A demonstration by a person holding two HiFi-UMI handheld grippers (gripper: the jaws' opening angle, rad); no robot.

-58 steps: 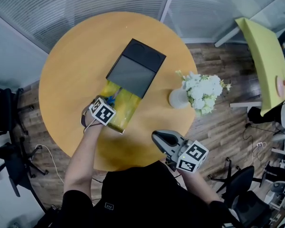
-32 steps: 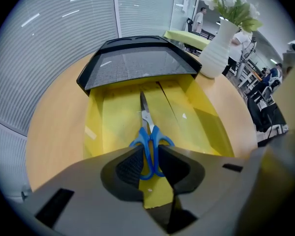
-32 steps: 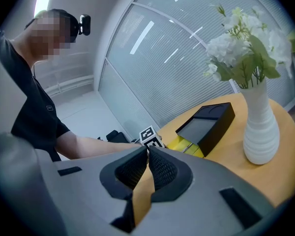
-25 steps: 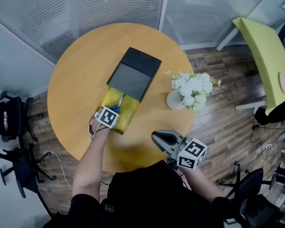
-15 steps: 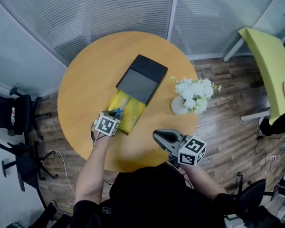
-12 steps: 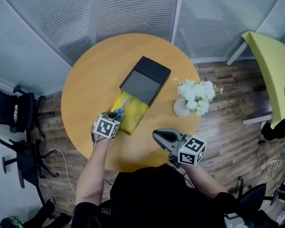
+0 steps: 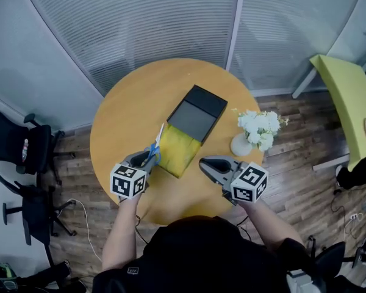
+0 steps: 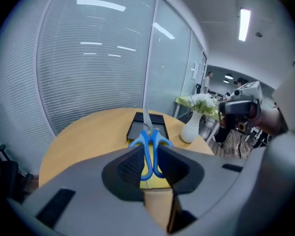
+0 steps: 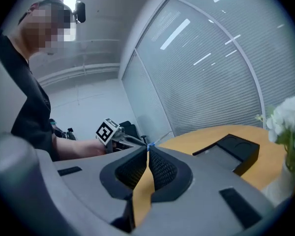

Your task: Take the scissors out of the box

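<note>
Blue-handled scissors have risen clear of the box, gripped by the handles in the fingers of the left gripper above the surface, near left. Extraction looks essentially done. The right gripper hangs closed and empty.

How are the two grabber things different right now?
The left gripper is clamped on the blue scissors, with the blades sticking out in front. The right gripper holds nothing, and its jaws are together. In the head view, the left gripper is on one side of the open box and the right gripper is on the other. Both carry a marker cube.
</note>
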